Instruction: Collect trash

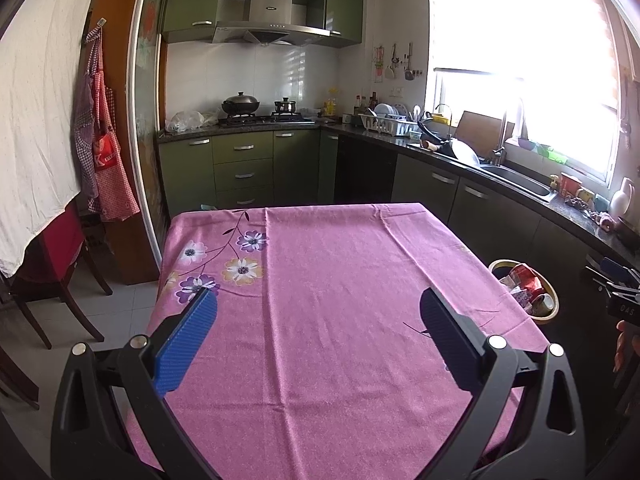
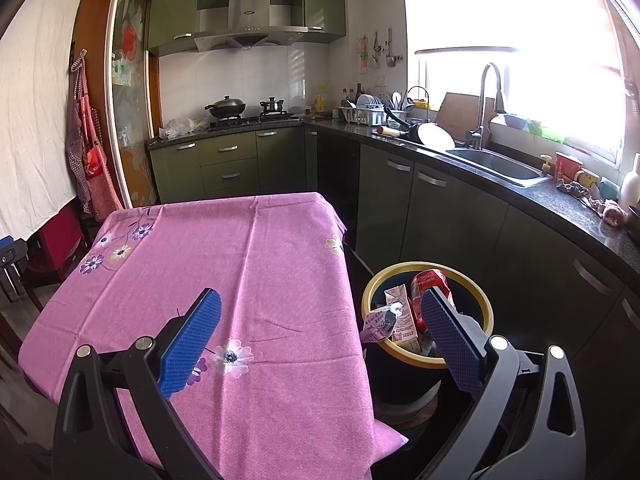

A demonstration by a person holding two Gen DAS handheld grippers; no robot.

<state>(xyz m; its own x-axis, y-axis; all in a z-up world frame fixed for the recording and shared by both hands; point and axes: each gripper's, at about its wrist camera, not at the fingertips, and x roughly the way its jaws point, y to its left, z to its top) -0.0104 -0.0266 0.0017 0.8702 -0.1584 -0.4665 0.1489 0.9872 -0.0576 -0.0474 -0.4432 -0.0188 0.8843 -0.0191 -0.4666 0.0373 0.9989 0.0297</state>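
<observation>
The left hand-held gripper [image 1: 318, 312] and right hand-held gripper [image 2: 320, 314] are both hovering wide open, gripping nothing, over the pink-clothed surface [image 1: 340, 280]. Cartons and wrappers [image 2: 404, 316] are sitting in the yellow-rimmed bin [image 2: 486, 304] beside it. Collection is seemingly finishing; next calls for checking for leftovers.

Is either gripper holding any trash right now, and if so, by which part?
Nothing is held. The left gripper and right gripper are both open and empty; the trash sits in the bin.

"DAS" on the right hand-held gripper [image 1: 618, 292]
</observation>
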